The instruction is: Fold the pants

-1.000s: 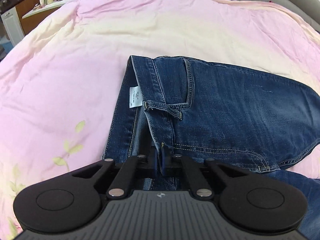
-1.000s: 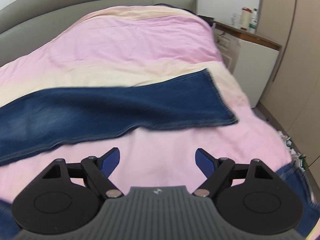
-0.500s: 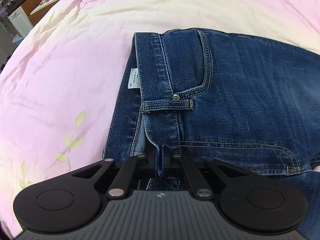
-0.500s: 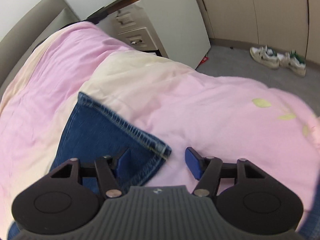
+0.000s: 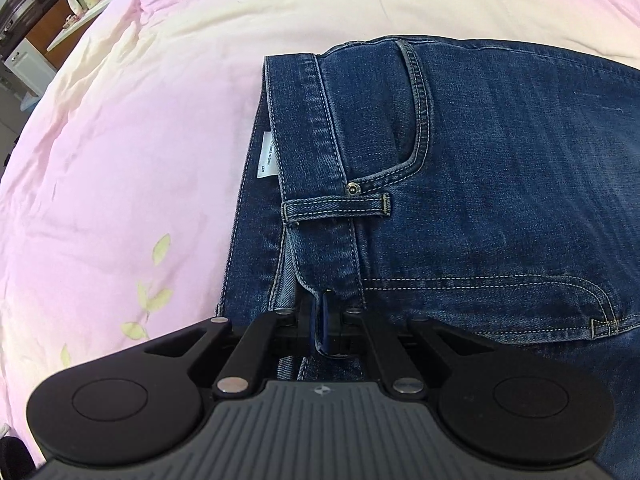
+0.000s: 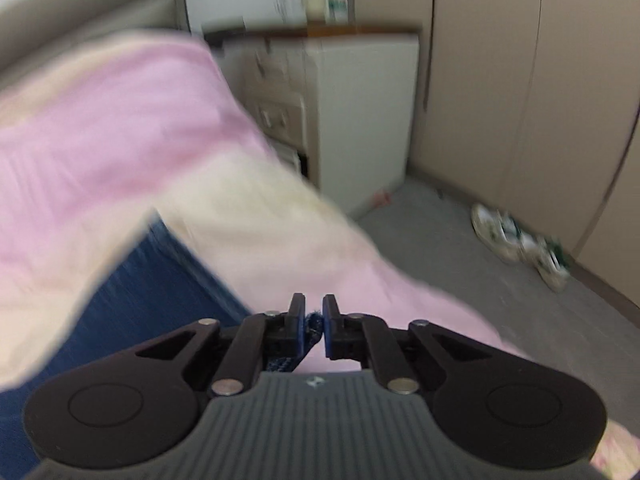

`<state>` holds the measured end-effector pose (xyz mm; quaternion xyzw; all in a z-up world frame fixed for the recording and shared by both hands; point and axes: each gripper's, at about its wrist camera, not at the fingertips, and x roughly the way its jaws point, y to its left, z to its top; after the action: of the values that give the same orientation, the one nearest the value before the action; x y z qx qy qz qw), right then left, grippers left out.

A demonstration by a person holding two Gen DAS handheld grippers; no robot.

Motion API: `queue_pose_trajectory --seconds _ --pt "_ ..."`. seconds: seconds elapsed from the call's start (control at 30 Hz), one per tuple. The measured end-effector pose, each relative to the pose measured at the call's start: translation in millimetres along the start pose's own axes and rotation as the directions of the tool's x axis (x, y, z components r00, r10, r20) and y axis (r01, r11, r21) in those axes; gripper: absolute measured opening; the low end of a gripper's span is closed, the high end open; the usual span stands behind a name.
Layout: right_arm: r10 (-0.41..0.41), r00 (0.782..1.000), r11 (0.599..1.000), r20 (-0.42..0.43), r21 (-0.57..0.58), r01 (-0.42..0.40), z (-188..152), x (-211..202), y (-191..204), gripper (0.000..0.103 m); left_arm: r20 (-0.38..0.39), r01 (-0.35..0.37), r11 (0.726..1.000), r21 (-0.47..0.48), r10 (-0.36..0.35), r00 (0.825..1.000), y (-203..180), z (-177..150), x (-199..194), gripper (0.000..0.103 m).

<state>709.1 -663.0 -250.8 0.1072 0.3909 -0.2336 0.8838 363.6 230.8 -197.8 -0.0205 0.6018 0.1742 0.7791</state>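
Dark blue jeans [image 5: 480,200] lie on a pink and cream bedspread [image 5: 120,160], waistband to the left with a white label [image 5: 266,156] showing. My left gripper [image 5: 323,320] is shut on the waistband edge near the belt loop. In the blurred right wrist view, a jeans leg [image 6: 132,300] runs off to the lower left, and my right gripper [image 6: 312,320] is shut on its hem corner near the bed's edge.
A white bedside cabinet [image 6: 340,120] with bottles on top stands past the bed. Beige wardrobe doors [image 6: 520,80] line the right. Sneakers [image 6: 520,244] lie on the grey floor. A counter with small items [image 5: 80,8] stands at the far left.
My right gripper has closed on the hem corner of the jeans leg and swung toward the bed's edge. My left gripper stays shut on the waistband and has tilted closer.
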Motion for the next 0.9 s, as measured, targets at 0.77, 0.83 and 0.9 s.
queue_pose_trajectory --seconds 0.77,0.83,0.9 --pt "0.144 0.975 0.959 0.170 -0.266 -0.095 56 14 105 0.000 -0.056 -0.015 0.996 0.084 0.020 0.998 -22 29 32 0.003" --pt "0.120 0.966 0.971 0.230 -0.228 -0.067 66 8 104 0.000 -0.053 -0.015 0.996 0.087 0.020 0.998 -24 31 36 0.003" --pt "0.096 0.973 0.971 0.207 -0.236 -0.046 72 12 111 0.000 -0.045 -0.012 0.996 0.090 0.017 0.999 -26 30 40 0.003"
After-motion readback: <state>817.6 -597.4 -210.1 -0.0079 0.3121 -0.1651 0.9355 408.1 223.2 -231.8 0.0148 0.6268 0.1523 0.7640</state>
